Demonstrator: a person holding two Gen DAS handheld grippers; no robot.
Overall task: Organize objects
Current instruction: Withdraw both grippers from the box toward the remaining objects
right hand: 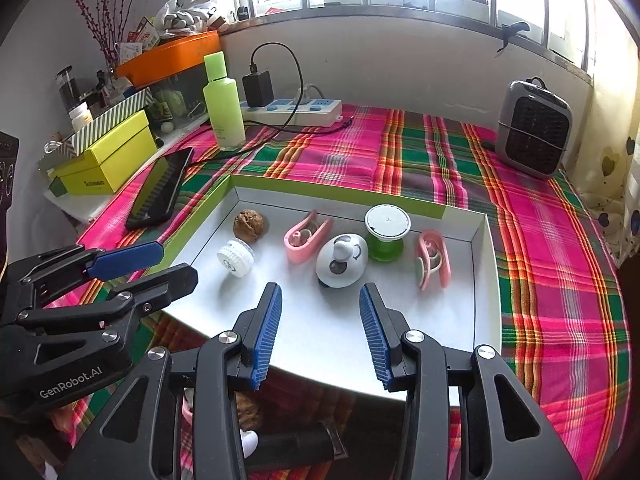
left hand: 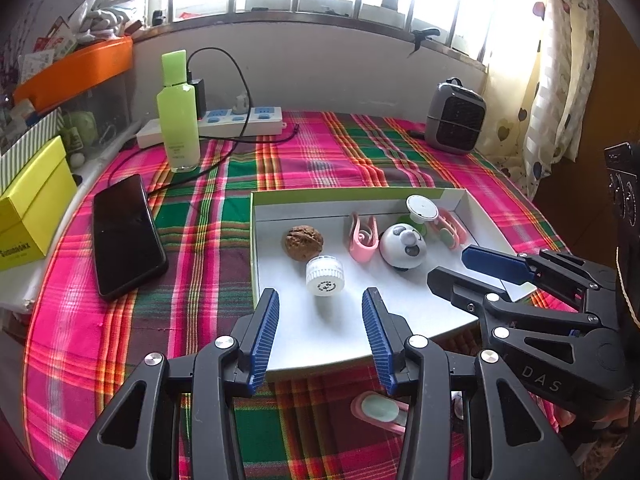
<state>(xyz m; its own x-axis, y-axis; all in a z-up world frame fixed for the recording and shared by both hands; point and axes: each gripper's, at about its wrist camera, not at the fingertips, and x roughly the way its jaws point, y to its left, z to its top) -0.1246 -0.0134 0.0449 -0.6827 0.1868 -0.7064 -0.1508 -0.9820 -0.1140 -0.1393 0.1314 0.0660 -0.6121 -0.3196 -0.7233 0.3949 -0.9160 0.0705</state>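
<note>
tray (left hand: 360, 194) front half free, toys crowd back

green bottle (left hand: 179, 112), black phone (left hand: 126, 236), power strip (left hand: 240, 120), grey heater (left hand: 456, 118), yellow box (left hand: 34, 208)

Both claws hover over the near edge of the tray (left hand: 256, 216), jaws apart, nothing between them. Just ahead of the left gripper (left hand: 320, 300) lies the cap (left hand: 325, 275), the walnut (left hand: 304, 242) behind it. Ahead of the right gripper (right hand: 320, 294) sits the panda toy (right hand: 342, 261); one clip (right hand: 307, 235) to its left, the spool (right hand: 387, 232) behind and right, another clip (right hand: 433, 258) farther right. All six lie in the tray. Left of the tray, on the cloth (left hand: 320, 152), the phone (left hand: 126, 234); behind it the bottle (left hand: 178, 110) and power strip (left hand: 240, 118). Far right, the heater (right hand: 534, 128). Below the left claw, outside the tray, a third clip (left hand: 378, 410).
</note>
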